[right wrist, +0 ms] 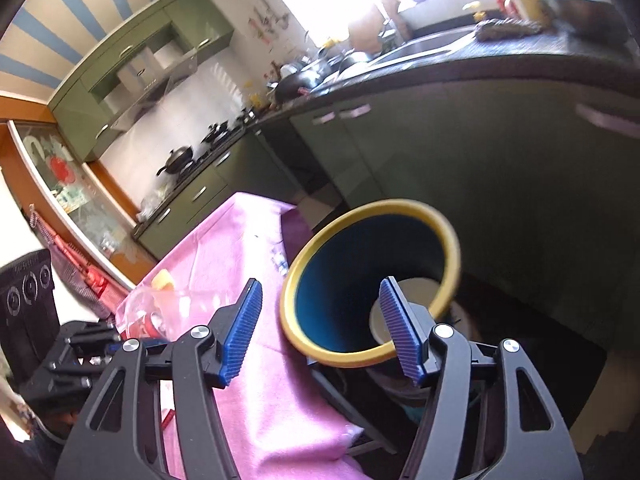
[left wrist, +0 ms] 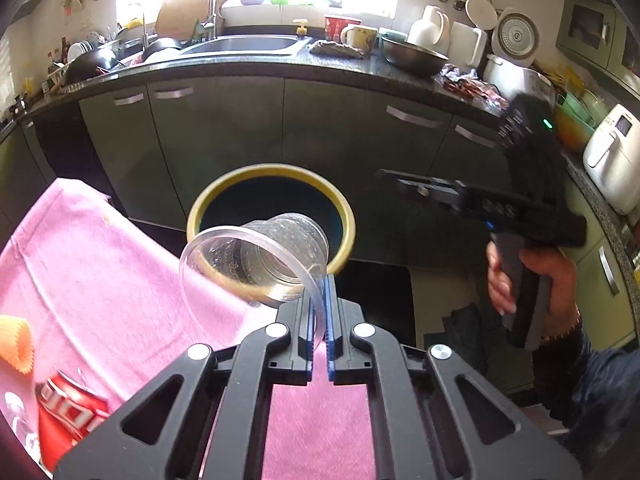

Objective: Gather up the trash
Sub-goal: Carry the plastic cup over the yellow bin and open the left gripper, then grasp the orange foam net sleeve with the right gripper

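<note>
A: Left gripper (left wrist: pixel 319 308) clamped tight on the rim wall of a clear plastic cup (left wrist: pixel 256 264). Cup lies tilted, mouth toward the camera, base pointing at the bin (left wrist: pixel 348 216) with the yellow rim. It's off the pink cloth (left wrist: pixel 100 264), in the air between table edge and bin.

B: Grip looks thin. Only the lip is between the pads?

A: Yes, one wall of the lip. My read: thin plastic, it can fold or slip sideways if swung hard. Carry it slow and level until the whole cup sits over the bin mouth, then let go.

B: Right gripper (right wrist: pixel 320 320)?

A: Jaws stand apart, nothing between the blue pads (right wrist: pixel 240 332). In its own view it hangs above the bin (right wrist: pixel 292 292); something pale lies at the bottom, can't tell what. In the left view the hand (left wrist: pixel 528 280) holding it is off to the right of the bin.

B: Collision risk?

A: Some. Both tools near one opening. Best the right one keeps clear of the rim while the left drops.

B: What remains?

A: A crushed red can (left wrist: pixel 68 416) on the cloth, lower left, and an orange cloth (left wrist: pixel 16 344) beside it. Can is the likely next pick.
</note>
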`<control>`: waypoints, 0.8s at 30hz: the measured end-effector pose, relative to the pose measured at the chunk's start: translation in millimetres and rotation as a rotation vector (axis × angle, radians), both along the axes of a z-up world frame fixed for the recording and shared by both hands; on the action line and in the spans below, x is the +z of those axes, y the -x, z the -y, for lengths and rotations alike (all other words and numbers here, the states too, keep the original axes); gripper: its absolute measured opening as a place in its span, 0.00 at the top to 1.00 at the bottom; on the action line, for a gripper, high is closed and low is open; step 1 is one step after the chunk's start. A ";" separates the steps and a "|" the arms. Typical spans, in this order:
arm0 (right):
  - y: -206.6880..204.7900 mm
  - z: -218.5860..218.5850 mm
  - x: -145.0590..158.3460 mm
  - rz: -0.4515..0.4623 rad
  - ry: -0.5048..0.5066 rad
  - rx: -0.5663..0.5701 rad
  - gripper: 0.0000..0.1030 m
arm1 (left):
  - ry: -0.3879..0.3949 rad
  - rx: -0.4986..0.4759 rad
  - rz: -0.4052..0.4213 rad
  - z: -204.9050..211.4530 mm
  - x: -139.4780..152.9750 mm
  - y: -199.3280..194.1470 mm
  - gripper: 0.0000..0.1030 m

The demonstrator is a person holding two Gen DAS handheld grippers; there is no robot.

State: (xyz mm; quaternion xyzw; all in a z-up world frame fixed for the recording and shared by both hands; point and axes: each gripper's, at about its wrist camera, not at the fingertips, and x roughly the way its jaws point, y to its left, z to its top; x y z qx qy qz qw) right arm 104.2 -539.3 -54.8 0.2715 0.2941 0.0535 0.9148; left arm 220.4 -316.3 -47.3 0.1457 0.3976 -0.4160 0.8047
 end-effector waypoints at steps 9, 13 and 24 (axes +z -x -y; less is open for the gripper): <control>41.5 35.5 2.5 0.017 -0.001 -0.094 0.38 | -0.033 0.127 -0.039 54.2 -12.9 -65.0 0.54; 47.9 42.1 0.3 0.001 0.010 -0.109 0.38 | 0.001 0.186 -0.047 46.4 -8.3 -70.2 0.34; 11.2 8.4 -1.7 -0.045 0.041 0.032 0.35 | 0.251 0.341 0.101 -96.7 79.7 14.7 0.11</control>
